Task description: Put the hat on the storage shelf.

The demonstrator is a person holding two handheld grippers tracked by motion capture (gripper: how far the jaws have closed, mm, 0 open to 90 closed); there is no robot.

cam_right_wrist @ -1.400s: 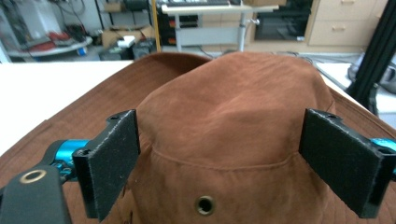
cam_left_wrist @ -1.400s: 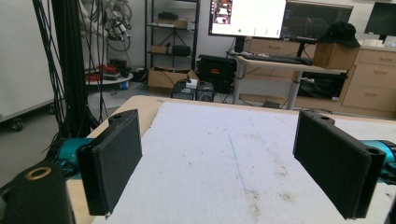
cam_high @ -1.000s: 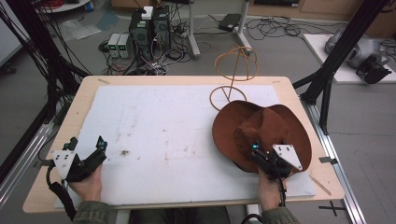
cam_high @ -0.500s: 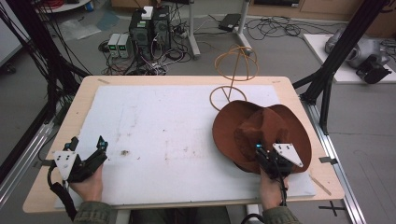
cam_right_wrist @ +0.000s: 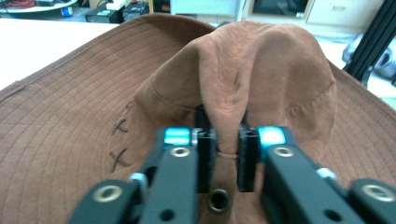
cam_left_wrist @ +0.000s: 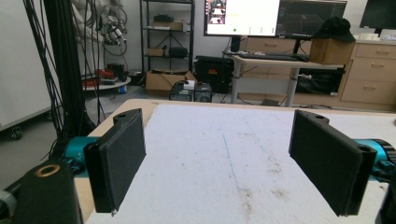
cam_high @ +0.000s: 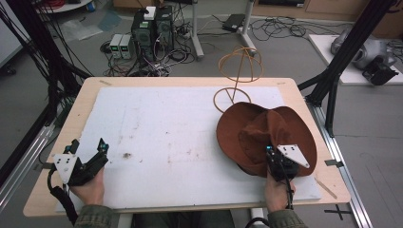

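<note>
Right gripper [cam_right_wrist: 223,161] jaws just closed, clamped on crown fold of brown suede wide-brim hat [cam_right_wrist: 243,79]; brim spreads beyond jaws. Risk: shallow pinch, soft fabric slips out on lift. Left gripper [cam_left_wrist: 229,158] jaws apart, nothing between them.

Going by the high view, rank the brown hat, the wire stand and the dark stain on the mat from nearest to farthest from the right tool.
1. Brown hat: pinched in the right tool, right side.
2. Wire stand: beyond the hat, far edge.
3. Dark stain: far across the mat, near the left tool.
</note>
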